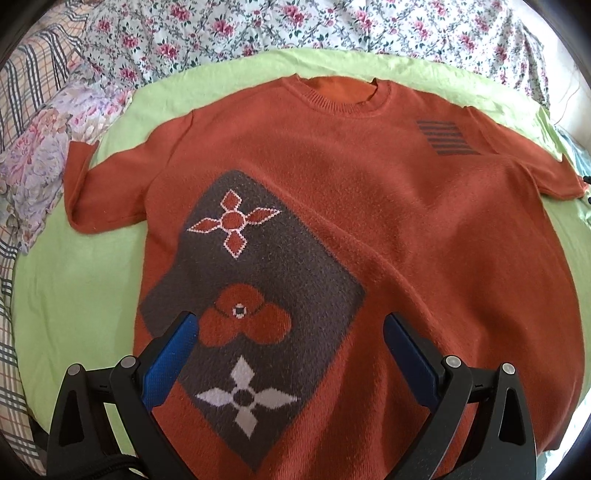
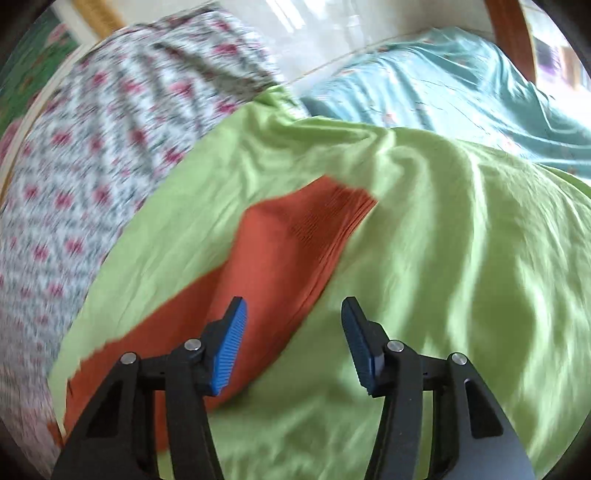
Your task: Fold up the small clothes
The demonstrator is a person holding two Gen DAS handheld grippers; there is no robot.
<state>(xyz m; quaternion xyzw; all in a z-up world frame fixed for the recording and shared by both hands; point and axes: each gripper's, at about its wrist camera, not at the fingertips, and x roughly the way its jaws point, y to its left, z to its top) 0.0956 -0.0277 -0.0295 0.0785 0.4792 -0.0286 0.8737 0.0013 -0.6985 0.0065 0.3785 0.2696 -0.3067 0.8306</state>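
An orange sweater [image 1: 369, 221] lies face up and spread flat on a green sheet [image 1: 74, 295], collar away from the person, both short sleeves out to the sides. Laid open like this, it looks ready for a first fold, and none has yet been made.

The left gripper [image 1: 290, 328] hovers over the lower front, above the grey patch [image 1: 258, 295] with its flower motifs. Its jaws stand wide apart with nothing between them; the knit below is not pinched. It probably waits there to take the hem or to steady the body.

The right gripper [image 2: 293, 310] looks down on one sleeve [image 2: 288, 251], which lies flat on the sheet with its ribbed cuff toward the far side. The view is blurred. Its jaws stand partly open and empty, one blue pad [image 2: 229, 350] over the sleeve and the other over bare sheet, so it seems lined up along the sleeve's edge for a pinch. Floral bedding [image 1: 221, 29] lies beyond the sheet.
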